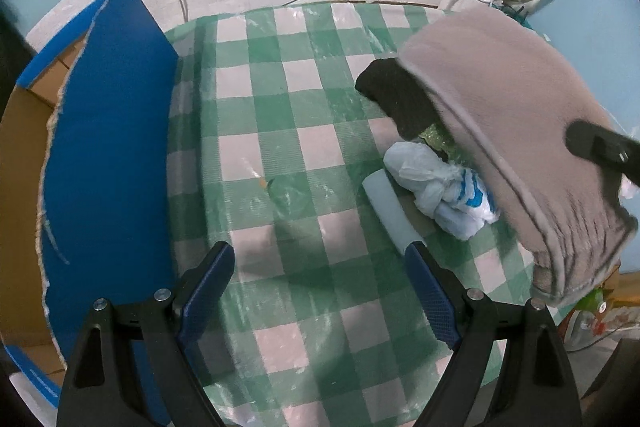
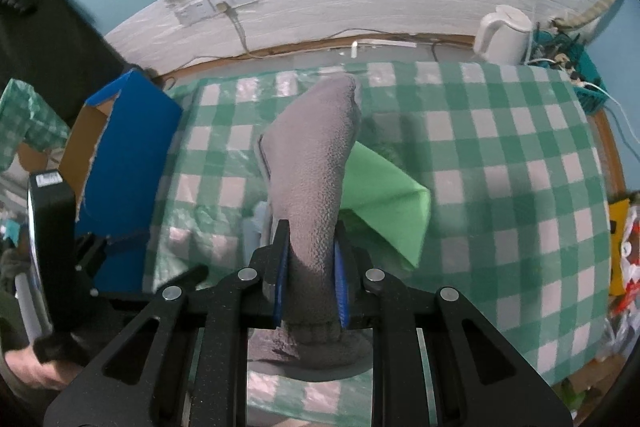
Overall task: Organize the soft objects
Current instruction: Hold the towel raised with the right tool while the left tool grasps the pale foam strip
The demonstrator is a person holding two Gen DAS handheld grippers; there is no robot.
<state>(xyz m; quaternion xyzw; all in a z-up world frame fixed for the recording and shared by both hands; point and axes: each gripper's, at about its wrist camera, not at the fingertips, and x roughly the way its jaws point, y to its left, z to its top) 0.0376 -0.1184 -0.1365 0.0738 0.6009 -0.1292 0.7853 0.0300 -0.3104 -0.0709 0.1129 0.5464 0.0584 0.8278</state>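
Note:
A grey fleece cloth (image 2: pixel 316 163) hangs lifted above the table, pinched between the blue pads of my right gripper (image 2: pixel 310 267), which is shut on it. The left wrist view shows the same grey cloth (image 1: pixel 500 131) hanging at the right with a black finger (image 1: pixel 596 143) of the right gripper against it. Under it lie a black cloth (image 1: pixel 396 95), a knotted white and blue plastic bag (image 1: pixel 436 187) and a pale foam roll (image 1: pixel 390 215). A green cloth (image 2: pixel 384 195) lies beneath the grey one. My left gripper (image 1: pixel 320 287) hangs open over bare tablecloth, with nothing between its fingers.
A blue cardboard box (image 1: pixel 108 163) with its flap up stands at the table's left edge. A green and white checked tablecloth (image 1: pixel 280 131) covers the table. A white kettle (image 2: pixel 504 35) and a teal basket of cables (image 2: pixel 576 67) sit at the back right by the wall.

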